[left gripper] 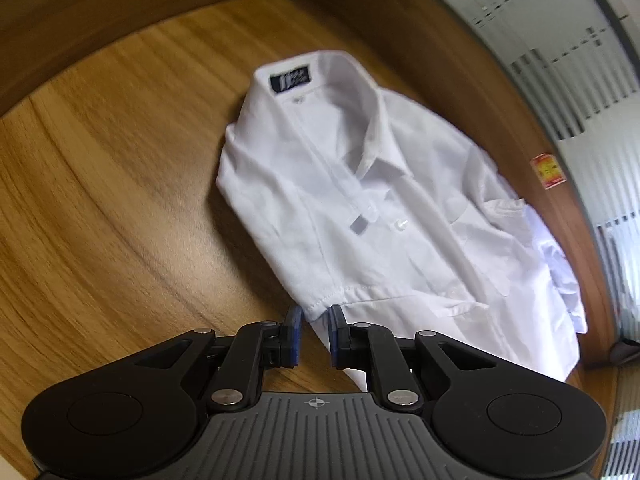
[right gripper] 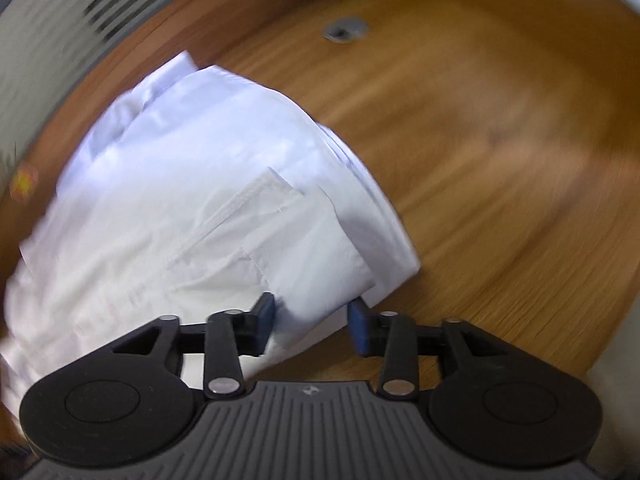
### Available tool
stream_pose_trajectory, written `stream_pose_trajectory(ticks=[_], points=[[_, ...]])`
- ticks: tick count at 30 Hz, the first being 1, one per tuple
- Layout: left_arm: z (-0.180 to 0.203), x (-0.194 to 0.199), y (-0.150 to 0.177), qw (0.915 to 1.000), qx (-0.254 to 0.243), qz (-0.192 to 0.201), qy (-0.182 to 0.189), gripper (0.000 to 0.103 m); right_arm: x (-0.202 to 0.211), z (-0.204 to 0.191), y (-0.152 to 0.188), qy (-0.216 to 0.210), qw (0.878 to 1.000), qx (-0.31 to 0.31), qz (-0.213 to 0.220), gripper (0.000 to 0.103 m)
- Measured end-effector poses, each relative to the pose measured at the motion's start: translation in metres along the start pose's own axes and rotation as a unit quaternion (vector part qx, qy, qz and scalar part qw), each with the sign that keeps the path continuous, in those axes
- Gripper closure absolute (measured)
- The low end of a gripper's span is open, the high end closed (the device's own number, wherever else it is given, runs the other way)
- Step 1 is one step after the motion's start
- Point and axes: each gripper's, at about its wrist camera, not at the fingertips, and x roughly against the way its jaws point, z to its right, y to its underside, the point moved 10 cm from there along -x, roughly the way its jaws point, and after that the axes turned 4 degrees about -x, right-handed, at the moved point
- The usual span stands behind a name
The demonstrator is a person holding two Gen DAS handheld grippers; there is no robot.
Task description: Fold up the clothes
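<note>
Left gripper [left gripper: 314, 334] is nipping the white shirt [left gripper: 384, 216] by its near hem corner; right gripper [right gripper: 311, 326] stands released, folded cloth loose between its pads. Shirt lies just ahead on the wooden table [left gripper: 120, 200]. Tug sideways and the fold could slide apart!

Blur, crops and hidden cloth on the bench

The right wrist view was smeared with motion: the bench [right gripper: 500, 152] grain ran to streaks, and a grey round fitting [right gripper: 345, 31] set in it stayed too soft to identify. The white shirt [right gripper: 192, 208] ran off the left edge there, its lower part hidden behind the right tongs [right gripper: 312, 322]. In the left wrist view the collar label [left gripper: 291, 81] print was unreadable, and a small red-and-yellow sticker [left gripper: 547, 169] too tiny to make out.
</note>
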Motion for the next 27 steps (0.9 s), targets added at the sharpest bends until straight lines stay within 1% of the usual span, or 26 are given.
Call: stream_pose_trajectory(ticks=[2, 5, 7, 9, 10, 14, 15, 17, 20, 23, 25, 27], points=[[0.004, 0.009, -0.005, 0.9997, -0.02, 0.015, -0.007, 0.088, 0.006, -0.013, -0.002, 0.008, 0.999, 0.051, 0.008, 0.056], [0.007, 0.013, -0.012, 0.9987, -0.041, 0.028, -0.016, 0.088, 0.011, -0.033, -0.004, 0.017, 0.993, 0.117, 0.022, 0.056], [0.007, 0.012, -0.014, 0.9982, -0.048, 0.028, -0.022, 0.088, 0.014, -0.046, -0.008, 0.025, 0.988, 0.145, 0.035, 0.056], [0.004, 0.009, -0.014, 0.9985, -0.043, 0.025, -0.024, 0.088, 0.018, -0.055, -0.012, 0.039, 0.984, 0.165, 0.05, 0.055], [0.003, 0.007, -0.014, 0.9987, -0.039, 0.023, -0.025, 0.088, 0.019, -0.056, -0.014, 0.046, 0.984, 0.165, 0.054, 0.054], [0.001, 0.002, -0.013, 0.9992, -0.029, 0.015, -0.024, 0.088, 0.022, -0.046, -0.017, 0.065, 0.985, 0.148, 0.058, 0.053], [0.002, 0.001, -0.013, 0.9992, -0.031, 0.013, -0.022, 0.088, 0.022, -0.041, -0.016, 0.069, 0.986, 0.142, 0.058, 0.051], [0.004, 0.0, -0.013, 0.9991, -0.036, 0.01, -0.02, 0.084, 0.023, -0.034, -0.016, 0.077, 0.986, 0.134, 0.061, 0.049], [0.007, -0.003, -0.013, 0.9987, -0.045, 0.007, -0.02, 0.084, 0.03, -0.03, -0.016, 0.095, 0.981, 0.15, 0.078, 0.049], [0.007, -0.007, -0.013, 0.9989, -0.042, 0.004, -0.02, 0.084, 0.032, -0.041, -0.014, 0.062, 0.981, 0.166, 0.073, 0.049], [0.008, -0.009, -0.013, 0.9989, -0.041, 0.002, -0.021, 0.083, 0.031, -0.058, -0.01, 0.017, 0.981, 0.186, 0.06, 0.049], [0.009, -0.009, -0.014, 0.9988, -0.045, 0.003, -0.021, 0.084, 0.03, -0.078, -0.005, -0.03, 0.976, 0.21, 0.045, 0.049]])
